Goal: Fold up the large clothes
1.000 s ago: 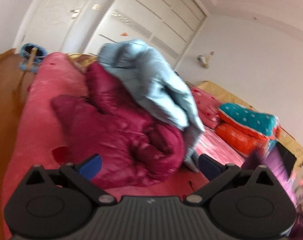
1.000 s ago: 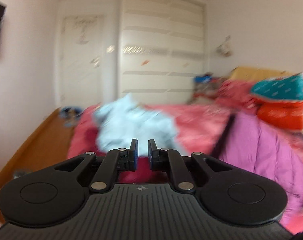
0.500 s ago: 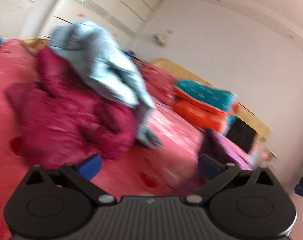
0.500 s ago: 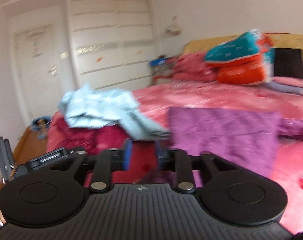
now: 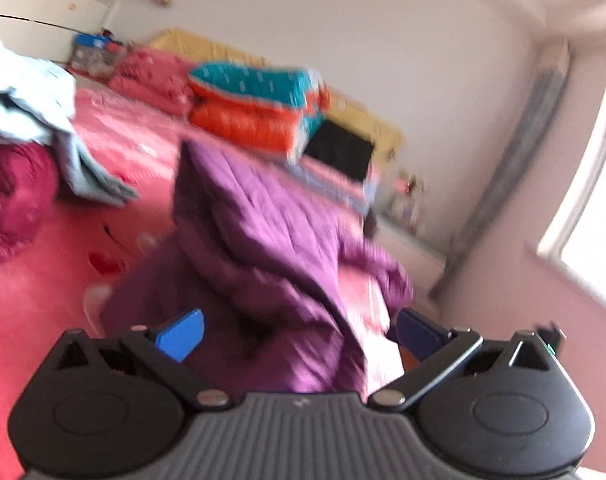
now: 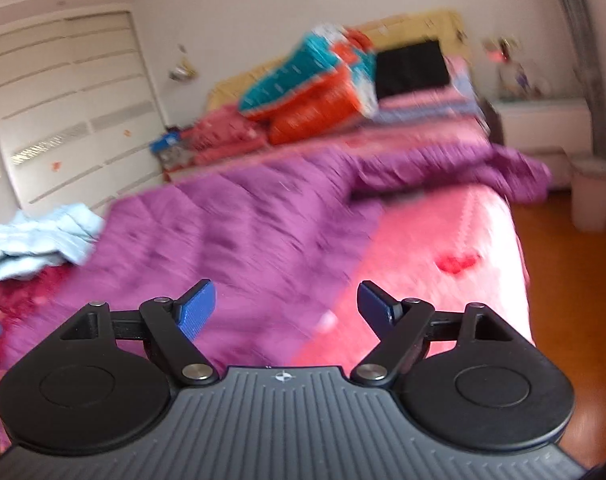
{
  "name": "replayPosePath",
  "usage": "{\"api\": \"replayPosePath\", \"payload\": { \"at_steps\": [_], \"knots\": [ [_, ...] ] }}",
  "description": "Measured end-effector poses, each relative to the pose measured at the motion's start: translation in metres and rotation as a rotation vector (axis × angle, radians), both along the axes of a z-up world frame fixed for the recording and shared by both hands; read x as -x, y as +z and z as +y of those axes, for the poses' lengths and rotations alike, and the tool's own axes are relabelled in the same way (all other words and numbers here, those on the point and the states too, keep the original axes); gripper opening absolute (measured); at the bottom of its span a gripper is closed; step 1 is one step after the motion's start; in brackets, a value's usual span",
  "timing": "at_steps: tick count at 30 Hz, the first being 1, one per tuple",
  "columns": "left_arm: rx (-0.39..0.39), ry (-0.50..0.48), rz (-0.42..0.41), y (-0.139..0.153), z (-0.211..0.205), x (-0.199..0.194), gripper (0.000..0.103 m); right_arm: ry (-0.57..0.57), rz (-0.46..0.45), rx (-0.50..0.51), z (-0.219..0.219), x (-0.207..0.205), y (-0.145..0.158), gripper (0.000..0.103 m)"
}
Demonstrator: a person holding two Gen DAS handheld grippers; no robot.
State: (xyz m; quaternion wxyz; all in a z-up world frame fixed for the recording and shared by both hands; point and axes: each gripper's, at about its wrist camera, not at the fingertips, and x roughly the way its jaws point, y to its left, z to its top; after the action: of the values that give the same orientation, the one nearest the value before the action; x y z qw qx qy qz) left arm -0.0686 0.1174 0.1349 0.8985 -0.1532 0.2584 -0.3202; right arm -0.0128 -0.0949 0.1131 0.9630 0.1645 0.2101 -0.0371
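On the pink bed (image 6: 455, 240), the right gripper (image 6: 285, 304) has just spread its fingers wide over the purple coat (image 6: 239, 220), nothing between them; the left gripper (image 5: 299, 332), fingers also apart, has swung from the maroon-and-blue pile toward it. Folding appears about to begin.

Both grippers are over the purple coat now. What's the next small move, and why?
Probably lower the right gripper onto the near edge of the purple coat and close on it. Its jaws have just been opening and nothing is between them; the left gripper is open too, and the coat lies spread across the pink bed, unfolded.
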Motion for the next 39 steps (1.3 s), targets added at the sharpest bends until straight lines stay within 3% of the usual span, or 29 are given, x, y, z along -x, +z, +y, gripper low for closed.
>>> {"api": "replayPosePath", "payload": {
  "at_steps": [3, 6, 13, 16, 18, 20, 21, 23, 28, 35, 39],
  "knots": [
    [-0.071, -0.043, 0.022, -0.005, -0.030, 0.009, 0.102, 0.000, 0.071, -0.032, -0.012, -0.008, -0.021, 0.099],
    [-0.164, -0.025, 0.027, -0.012, -0.053, 0.009, 0.102, 0.010, 0.119, -0.084, -0.021, -0.015, -0.033, 0.099],
    [-0.384, -0.034, 0.016, -0.029, -0.097, -0.009, 0.102, 0.072, 0.198, -0.151, -0.027, -0.032, -0.053, 0.101],
    [-0.440, -0.019, 0.027, -0.038, -0.103, -0.024, 0.102, 0.109, 0.233, -0.217, -0.030, -0.046, -0.065, 0.101],
    [-0.462, -0.006, 0.023, -0.040, -0.108, -0.032, 0.100, 0.123, 0.255, -0.245, -0.031, -0.053, -0.069, 0.101],
    [-0.481, 0.004, 0.025, -0.040, -0.112, -0.039, 0.085, 0.130, 0.263, -0.266, -0.033, -0.057, -0.072, 0.101],
    [-0.478, 0.007, 0.032, -0.039, -0.112, -0.043, 0.080, 0.134, 0.265, -0.276, -0.033, -0.061, -0.073, 0.101],
    [-0.444, 0.021, 0.047, -0.036, -0.110, -0.049, 0.055, 0.144, 0.267, -0.297, -0.034, -0.068, -0.077, 0.101],
    [-0.366, 0.090, 0.052, -0.019, -0.091, -0.057, 0.032, 0.176, 0.266, -0.359, -0.034, -0.081, -0.084, 0.103],
    [-0.225, 0.203, 0.062, 0.010, -0.060, -0.074, 0.023, 0.229, 0.228, -0.483, -0.034, -0.097, -0.098, 0.103],
    [-0.200, 0.253, 0.044, 0.021, -0.051, -0.083, 0.022, 0.234, 0.200, -0.513, -0.032, -0.107, -0.103, 0.103]
  ]
}}
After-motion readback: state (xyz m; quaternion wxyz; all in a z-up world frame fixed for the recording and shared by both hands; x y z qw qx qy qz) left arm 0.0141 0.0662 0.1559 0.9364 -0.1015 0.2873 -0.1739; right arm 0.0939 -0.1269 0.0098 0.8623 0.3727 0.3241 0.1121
